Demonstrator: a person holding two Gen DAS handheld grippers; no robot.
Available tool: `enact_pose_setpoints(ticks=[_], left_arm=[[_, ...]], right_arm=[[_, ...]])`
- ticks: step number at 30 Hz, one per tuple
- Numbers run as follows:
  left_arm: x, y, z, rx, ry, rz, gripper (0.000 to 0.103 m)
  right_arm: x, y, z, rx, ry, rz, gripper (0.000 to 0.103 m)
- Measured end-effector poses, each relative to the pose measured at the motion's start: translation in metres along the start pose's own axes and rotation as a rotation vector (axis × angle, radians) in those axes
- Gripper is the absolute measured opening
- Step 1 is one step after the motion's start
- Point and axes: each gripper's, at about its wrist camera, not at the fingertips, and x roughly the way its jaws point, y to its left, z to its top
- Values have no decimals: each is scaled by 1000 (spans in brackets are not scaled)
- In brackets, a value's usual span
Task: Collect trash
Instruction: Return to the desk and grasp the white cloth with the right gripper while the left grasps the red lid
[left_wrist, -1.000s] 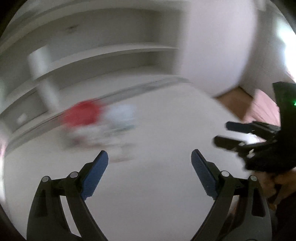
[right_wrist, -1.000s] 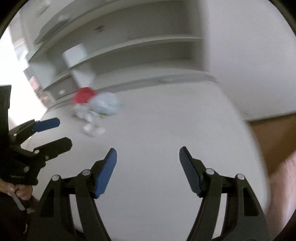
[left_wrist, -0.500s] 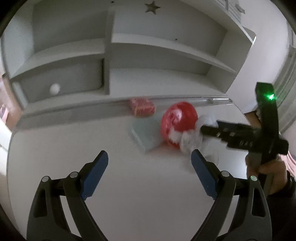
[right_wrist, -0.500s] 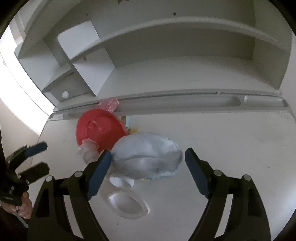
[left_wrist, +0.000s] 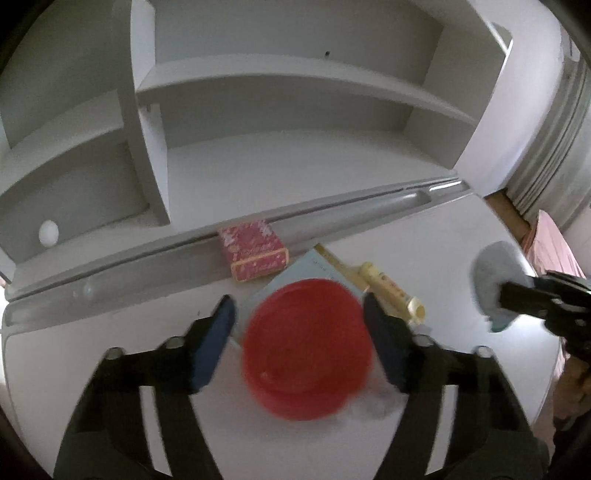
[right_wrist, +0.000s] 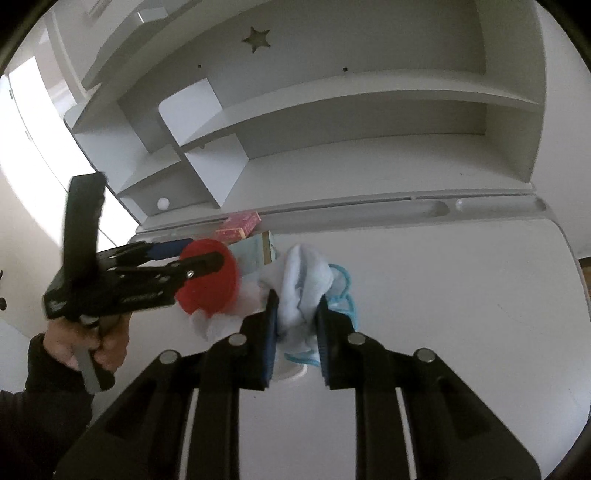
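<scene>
My left gripper (left_wrist: 299, 314) has closed on a red plastic bowl (left_wrist: 306, 347), its fingers pressed to both sides of the rim; the bowl is lifted and tilted in the right wrist view (right_wrist: 208, 280). My right gripper (right_wrist: 295, 306) is shut on a pale blue cloth with a blue hem (right_wrist: 306, 284), also visible in the left wrist view (left_wrist: 493, 280). White crumpled tissue (right_wrist: 207, 325) lies under the bowl.
On the white desk (right_wrist: 461, 314) lie a red patterned box (left_wrist: 253, 249), a light blue notebook (left_wrist: 295, 275) and a yellow tube (left_wrist: 391, 290). A white lid (right_wrist: 288, 371) sits under my right fingers. Grey shelving (left_wrist: 295, 110) stands behind, with a white ball (left_wrist: 48, 233).
Both grippers moved in to the pile. The left one closed on the red bowl and raised it. The right one closed on the blue cloth and lifted it.
</scene>
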Motion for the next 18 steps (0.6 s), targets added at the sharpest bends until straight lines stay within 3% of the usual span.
enact_pose_setpoints(ticks=[5,11,13,18], left_arm=[[-6,17,-15,-13,17,7,42],[1,25,-26,-55,81,-39,20],[-3,23,-26,-69,75,-38,2],[-35,14,-17,-83,-16,50,2]], right_arm=[[-12,-4,-9,1,-3,9,19],[-16,-2,-17,3,-4,20,19],[-21,-3,-20,2,-9,19,19],[-44,-15,-25,22,-56,-18,19]])
